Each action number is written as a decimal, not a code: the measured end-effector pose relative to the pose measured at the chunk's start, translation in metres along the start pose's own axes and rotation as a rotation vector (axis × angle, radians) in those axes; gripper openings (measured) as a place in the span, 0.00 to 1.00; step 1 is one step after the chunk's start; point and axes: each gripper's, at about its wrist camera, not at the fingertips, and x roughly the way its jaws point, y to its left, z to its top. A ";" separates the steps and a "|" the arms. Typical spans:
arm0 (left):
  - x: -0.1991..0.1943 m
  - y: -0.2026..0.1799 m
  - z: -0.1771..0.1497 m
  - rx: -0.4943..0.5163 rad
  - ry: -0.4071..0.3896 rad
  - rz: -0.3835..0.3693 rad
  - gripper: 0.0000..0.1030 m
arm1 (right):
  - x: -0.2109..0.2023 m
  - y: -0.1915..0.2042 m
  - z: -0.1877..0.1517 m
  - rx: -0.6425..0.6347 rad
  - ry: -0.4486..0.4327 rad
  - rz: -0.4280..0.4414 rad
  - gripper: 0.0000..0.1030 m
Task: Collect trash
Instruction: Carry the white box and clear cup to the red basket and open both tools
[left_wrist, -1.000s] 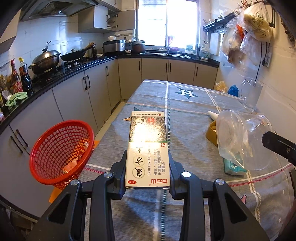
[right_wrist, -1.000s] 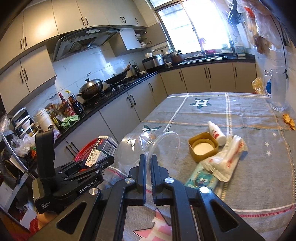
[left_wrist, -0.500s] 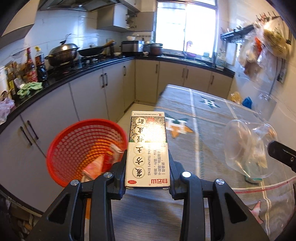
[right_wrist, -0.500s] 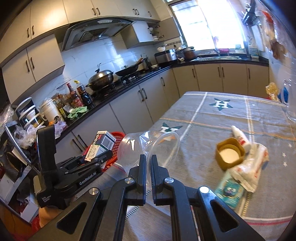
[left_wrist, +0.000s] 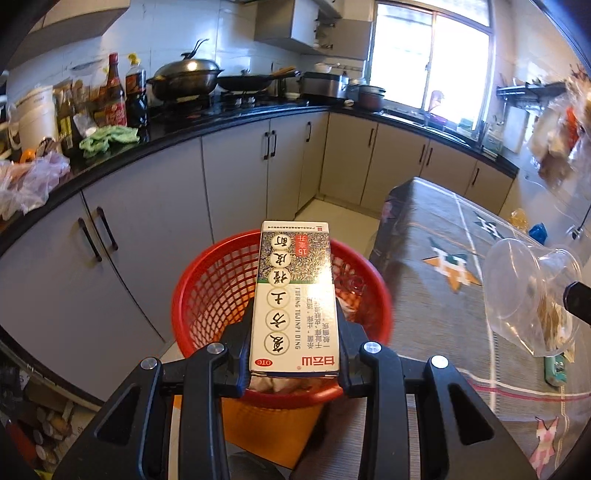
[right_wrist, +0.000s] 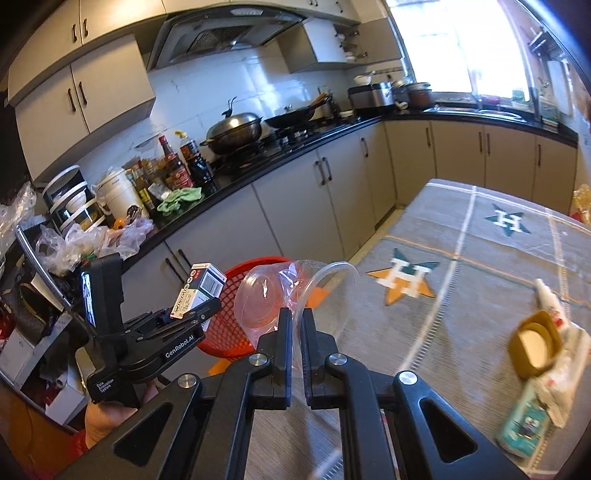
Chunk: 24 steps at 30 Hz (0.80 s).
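The red mesh basket (left_wrist: 280, 314) sits on the floor right beside the table (left_wrist: 443, 280), and there's already some crumpled trash in the bottom of it, can't make out what exactly. The left gripper (left_wrist: 293, 332) has its jaws clamped on a medicine box (left_wrist: 293, 295), held flat right above the basket's opening. The right gripper (right_wrist: 294, 328) has its jaws pinched on the rim of a clear plastic cup (right_wrist: 273, 295), over the table edge near the basket. Further back on the table: a yellow-brown lid (right_wrist: 533, 345), a small white bottle (right_wrist: 548, 295), a crinkly white wrapper (right_wrist: 565, 362) and a teal packet (right_wrist: 524, 421), all bunched together.
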 end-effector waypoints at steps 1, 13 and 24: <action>0.004 0.004 0.001 -0.005 0.007 -0.003 0.33 | 0.007 0.003 0.002 -0.001 0.009 0.005 0.05; 0.049 0.033 0.002 -0.040 0.086 -0.042 0.33 | 0.085 0.031 0.026 -0.015 0.091 0.014 0.05; 0.055 0.039 0.002 -0.049 0.087 -0.040 0.49 | 0.135 0.040 0.032 0.019 0.135 0.020 0.17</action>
